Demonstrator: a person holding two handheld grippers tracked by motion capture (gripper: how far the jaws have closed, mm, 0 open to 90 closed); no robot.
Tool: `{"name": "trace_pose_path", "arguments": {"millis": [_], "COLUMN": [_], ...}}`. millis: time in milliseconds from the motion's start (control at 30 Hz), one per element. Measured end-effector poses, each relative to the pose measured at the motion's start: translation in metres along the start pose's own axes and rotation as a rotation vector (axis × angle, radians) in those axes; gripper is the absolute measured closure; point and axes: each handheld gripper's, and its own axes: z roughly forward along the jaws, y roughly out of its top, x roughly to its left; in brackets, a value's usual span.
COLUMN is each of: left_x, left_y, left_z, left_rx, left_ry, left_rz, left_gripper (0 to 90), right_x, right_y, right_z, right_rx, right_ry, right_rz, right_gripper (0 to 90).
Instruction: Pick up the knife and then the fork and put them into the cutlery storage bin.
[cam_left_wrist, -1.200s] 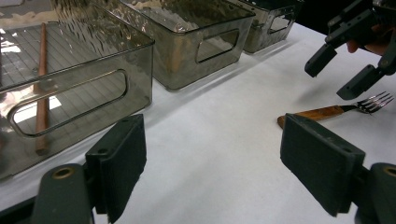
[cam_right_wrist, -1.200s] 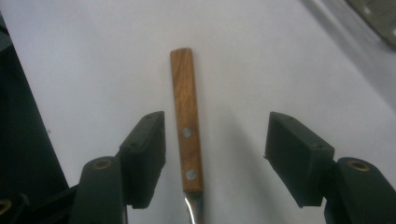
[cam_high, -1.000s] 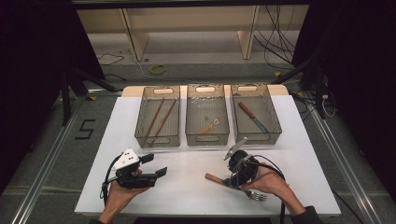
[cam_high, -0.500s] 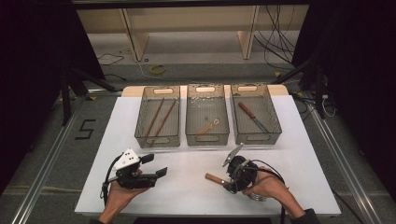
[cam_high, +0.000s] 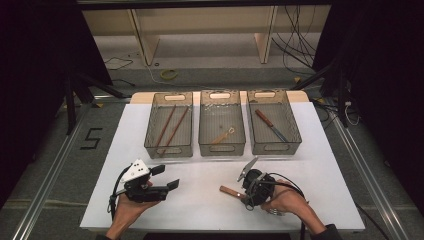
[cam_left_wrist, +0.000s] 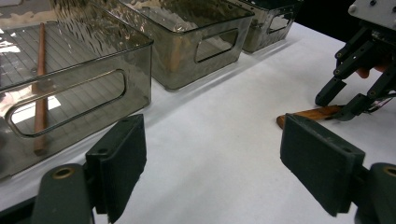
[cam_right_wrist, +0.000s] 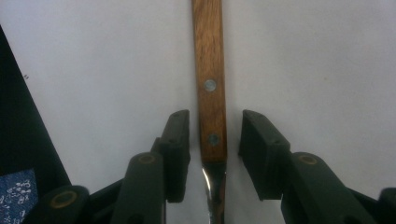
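**Jaws closing round a wooden-handled utensil**

High view: three clear bins (cam_high: 222, 146); chopsticks (cam_high: 170, 127) left, a small wooden utensil (cam_high: 223, 136) middle, a knife (cam_high: 271, 125) right. The right gripper (cam_high: 246, 192) works at the table's near edge.

Left gripper view: the left gripper (cam_left_wrist: 212, 163) stands wide open, empty.

Right gripper view: jaws have just been closing, pads not yet touching the utensil handle (cam_right_wrist: 210, 79) lying flat between them. Gripped this near the metal neck, it might tilt or slip.

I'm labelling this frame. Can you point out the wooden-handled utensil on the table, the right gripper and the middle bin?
wooden-handled utensil (cam_right_wrist: 209, 70), right gripper view, on its wooden handle.
right gripper (cam_right_wrist: 214, 156), right gripper view, midway between its fingertips.
middle bin (cam_high: 222, 150), high view, on its near wall.
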Motion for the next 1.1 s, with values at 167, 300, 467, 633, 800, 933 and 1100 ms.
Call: {"name": "trace_pose_path", "arguments": {"millis": [167, 300, 467, 633, 800, 933, 1100], "left_x": [0.0, -0.0001, -0.0005, -0.0005, -0.0003, -0.0003, 0.0], "left_y": [0.0001, 0.0, 0.0, 0.0, -0.0001, -0.0002, -0.0003], "left_z": [0.0001, 0.0002, 0.0005, 0.0005, 0.0005, 0.0006, 0.0006], "left_rx": [0.0, 0.001, 0.001, 0.001, 0.001, 0.002, 0.001], "left_ry": [0.0, -0.001, -0.002, -0.001, -0.002, -0.001, 0.0], "left_rz": [0.002, 0.002, 0.003, 0.004, 0.002, 0.004, 0.002], "left_gripper": [22.0, 22.0, 22.0, 22.0, 22.0, 22.0, 22.1], "right_x": [0.0027, 0.0032, 0.006, 0.0061, 0.0065, 0.0055, 0.0023], "right_y": [0.0006, 0.0011, 0.0028, 0.0033, 0.0033, 0.0026, 0.0012], "right_z": [0.0001, 0.0003, 0.0008, 0.0008, 0.0012, 0.0002, -0.0032], "right_rx": [0.015, 0.023, 0.036, 0.044, 0.039, 0.038, 0.008], "right_ry": [-0.012, -0.025, -0.041, -0.043, -0.046, -0.04, -0.022], "right_rz": [-0.013, -0.019, -0.022, -0.038, -0.047, -0.044, -0.031], "right_gripper": [67.1, 70.4, 72.5, 76.7, 77.5, 77.7, 77.8]}}
